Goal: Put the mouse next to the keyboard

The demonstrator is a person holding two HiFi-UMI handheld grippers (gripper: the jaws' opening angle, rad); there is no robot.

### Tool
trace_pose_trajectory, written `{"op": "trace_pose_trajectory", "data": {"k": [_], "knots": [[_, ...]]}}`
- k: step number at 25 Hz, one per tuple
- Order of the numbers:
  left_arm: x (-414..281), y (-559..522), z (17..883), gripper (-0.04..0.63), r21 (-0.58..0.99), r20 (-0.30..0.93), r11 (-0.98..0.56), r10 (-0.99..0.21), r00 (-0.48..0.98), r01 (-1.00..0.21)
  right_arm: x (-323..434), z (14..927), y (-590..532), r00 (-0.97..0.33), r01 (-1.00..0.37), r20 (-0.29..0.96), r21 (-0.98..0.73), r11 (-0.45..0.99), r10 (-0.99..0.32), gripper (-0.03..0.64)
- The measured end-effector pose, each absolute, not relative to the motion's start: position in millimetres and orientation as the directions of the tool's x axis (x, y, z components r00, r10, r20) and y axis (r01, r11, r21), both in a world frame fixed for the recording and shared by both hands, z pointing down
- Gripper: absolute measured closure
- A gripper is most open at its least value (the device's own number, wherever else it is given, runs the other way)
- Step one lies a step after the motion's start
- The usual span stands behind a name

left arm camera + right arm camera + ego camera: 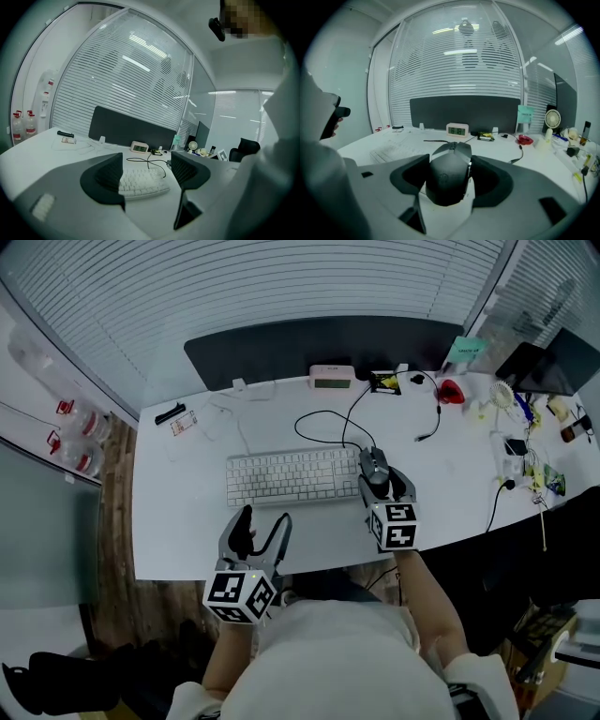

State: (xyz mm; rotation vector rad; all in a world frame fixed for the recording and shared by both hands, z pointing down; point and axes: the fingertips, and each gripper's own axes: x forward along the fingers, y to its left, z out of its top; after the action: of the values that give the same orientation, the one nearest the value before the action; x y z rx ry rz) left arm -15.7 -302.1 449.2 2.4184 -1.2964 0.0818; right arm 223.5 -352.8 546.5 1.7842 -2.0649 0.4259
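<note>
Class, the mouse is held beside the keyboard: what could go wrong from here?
The mouse, gripped in the jaws of the right gripper, is close to the right end of the keyboard and may bump its keys. Its cable loops behind the keyboard and might snag or tug the mouse on release.

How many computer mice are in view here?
1. The mouse is gripped in the right tool, at the right end of the keyboard. Clutter farther right could hide another.

The right gripper [452, 172] clamps the dark mouse [447, 182] between its jaws; a clock [457, 130] stands straight ahead, a keyboard [396, 151] ahead-left.
</note>
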Motion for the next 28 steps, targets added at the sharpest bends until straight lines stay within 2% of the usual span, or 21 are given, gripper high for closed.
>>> {"op": "trace_pose_trajectory", "data": {"k": [15, 28], "knots": [[25.9, -311.2, 461.6, 0.270, 0.302, 0.271, -0.475, -0.788, 0.553, -0.826, 298.1, 601.0, -360.2, -0.079, -0.996, 0.551, -0.011, 0.088, -0.831, 0.334], [48.7, -313.1, 468.9, 0.270, 0.301, 0.291, -0.445, -0.799, 0.526, -0.843, 312.3, 635.6, -365.5, -0.118, -0.992, 0.608, -0.033, 0.124, -0.785, 0.334]]}}
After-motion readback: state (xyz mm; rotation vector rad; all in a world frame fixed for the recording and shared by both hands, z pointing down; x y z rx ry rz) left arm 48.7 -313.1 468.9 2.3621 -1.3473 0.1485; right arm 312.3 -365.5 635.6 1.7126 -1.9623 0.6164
